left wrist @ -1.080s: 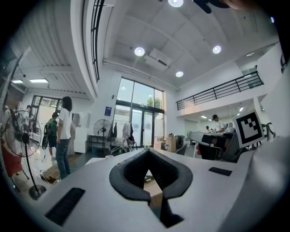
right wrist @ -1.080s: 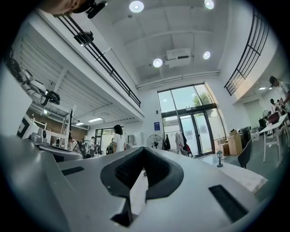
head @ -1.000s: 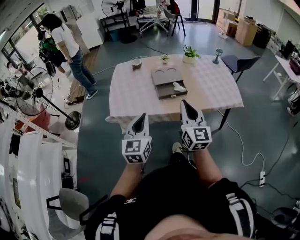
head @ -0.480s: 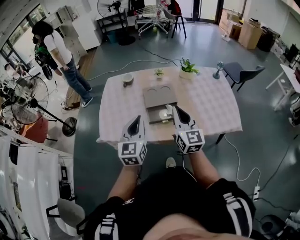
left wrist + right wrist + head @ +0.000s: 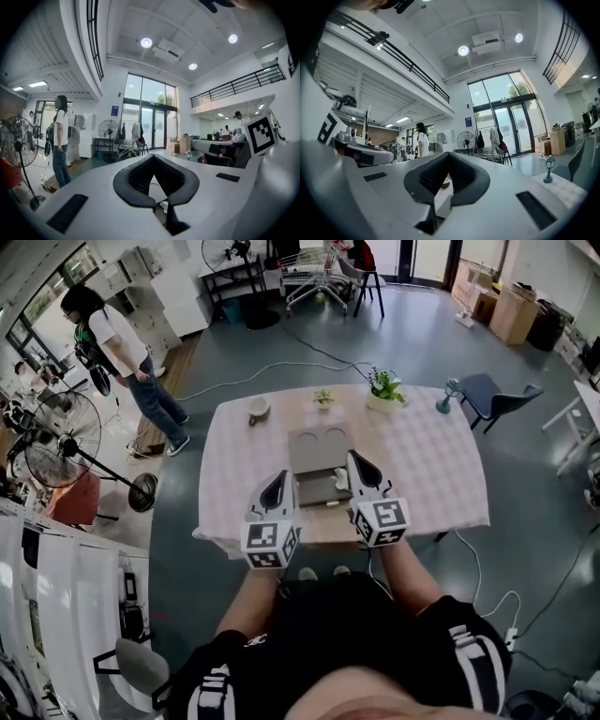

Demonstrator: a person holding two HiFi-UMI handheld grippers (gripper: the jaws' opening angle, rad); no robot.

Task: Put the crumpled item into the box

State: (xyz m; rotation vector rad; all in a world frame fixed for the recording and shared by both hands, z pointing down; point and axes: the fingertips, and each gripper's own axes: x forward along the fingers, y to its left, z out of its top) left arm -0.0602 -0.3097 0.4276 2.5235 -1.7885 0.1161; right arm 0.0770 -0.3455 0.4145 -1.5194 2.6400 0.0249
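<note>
A grey box (image 5: pixel 314 491) lies open on the checked tablecloth, its lid (image 5: pixel 314 440) folded back away from me. A white crumpled item (image 5: pixel 339 480) rests at the right end of the box's tray. My right gripper (image 5: pixel 356 461) hangs over the box's right side, shut and empty, its tip just beyond the crumpled item. My left gripper (image 5: pixel 279 480) hovers at the box's left edge with its jaws together and nothing in them. In both gripper views the jaws point out across the room, above the table.
On the table (image 5: pixel 422 465) behind the box stand a cup (image 5: pixel 258 409), a small plant (image 5: pixel 323 397), a bigger plant (image 5: pixel 384 385) and a little lamp (image 5: pixel 453 390). A chair (image 5: pixel 497 395) stands at the right, a person (image 5: pixel 117 338) and a floor fan (image 5: pixel 56 442) at the left.
I have come closer to the table. Both grippers, earlier in front of its near edge, now hang over the box. Their jaws have stayed together.
</note>
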